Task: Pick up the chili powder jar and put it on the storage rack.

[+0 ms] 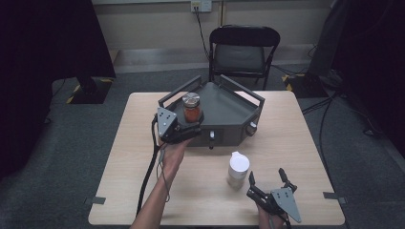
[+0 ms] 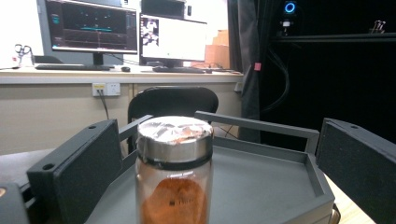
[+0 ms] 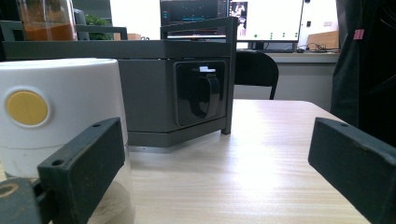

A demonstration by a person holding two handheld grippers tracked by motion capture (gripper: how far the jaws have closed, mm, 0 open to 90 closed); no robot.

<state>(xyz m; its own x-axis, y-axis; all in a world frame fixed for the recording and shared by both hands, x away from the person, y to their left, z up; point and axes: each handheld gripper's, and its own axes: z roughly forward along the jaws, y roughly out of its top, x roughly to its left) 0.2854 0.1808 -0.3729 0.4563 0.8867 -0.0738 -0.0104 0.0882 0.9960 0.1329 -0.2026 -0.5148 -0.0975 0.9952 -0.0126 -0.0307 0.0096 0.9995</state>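
A glass jar [image 1: 191, 107] of orange-red powder with a silver lid stands upright on the left part of a grey platform tray [image 1: 229, 107]. My left gripper [image 1: 187, 128] is open at the tray's front left edge. In the left gripper view the jar [image 2: 173, 172] stands between the two wide-apart jaws, touching neither. A white lidded container [image 1: 237, 169] stands on the table in front of the tray. Just to its right, near the table's front edge, is my right gripper [image 1: 266, 174], open. The white container [image 3: 60, 116] sits close behind the left jaw in the right gripper view.
The tray has raised rail handles [image 1: 241, 89] and knobs on its front face [image 1: 251, 128]. A black folding chair [image 1: 243, 50] stands beyond the wooden table [image 1: 296, 143]. Cables trail on the floor at the right. Monitors [image 2: 93, 25] sit on a desk behind.
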